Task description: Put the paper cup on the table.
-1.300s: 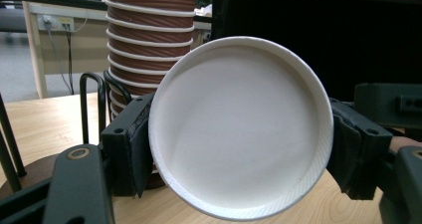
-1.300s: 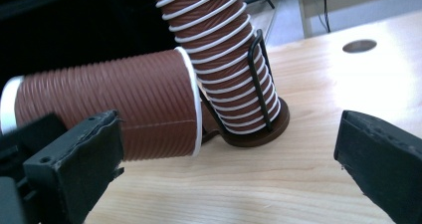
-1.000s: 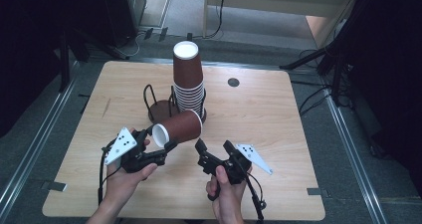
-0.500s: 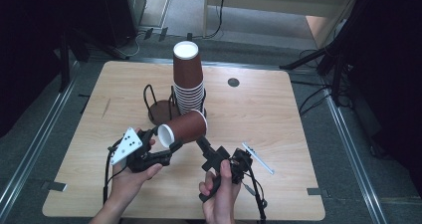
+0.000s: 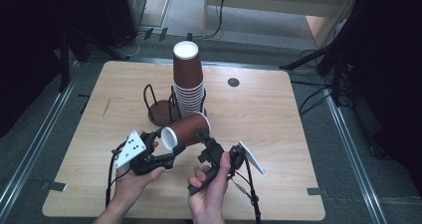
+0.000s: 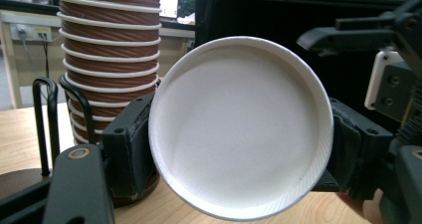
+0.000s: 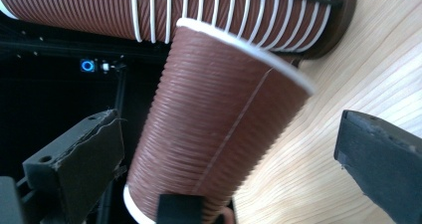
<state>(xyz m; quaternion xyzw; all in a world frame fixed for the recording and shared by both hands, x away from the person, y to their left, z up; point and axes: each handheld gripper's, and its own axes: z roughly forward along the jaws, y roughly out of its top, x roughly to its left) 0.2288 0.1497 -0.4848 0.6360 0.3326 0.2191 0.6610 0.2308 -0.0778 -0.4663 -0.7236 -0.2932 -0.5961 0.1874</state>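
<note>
So the big change from a second ago: our right gripper (image 5: 203, 137) has swung in from off to the side and is now right up against the loose brown cup (image 5: 185, 130), with its jaws standing wide apart on either side of the cup's ribbed wall, not pinching yet. Our left gripper (image 5: 169, 152) hasn't really budged and is clamped tight on the cup's narrow bottom end, holding it tipped on its side above the counter (image 5: 278, 134), just in front of the tall cup stack (image 5: 189, 82) in its wire holder (image 5: 160, 104). To us this looks like a handover being set up, so the right jaws need to close on the cup before the left ones let go
</note>
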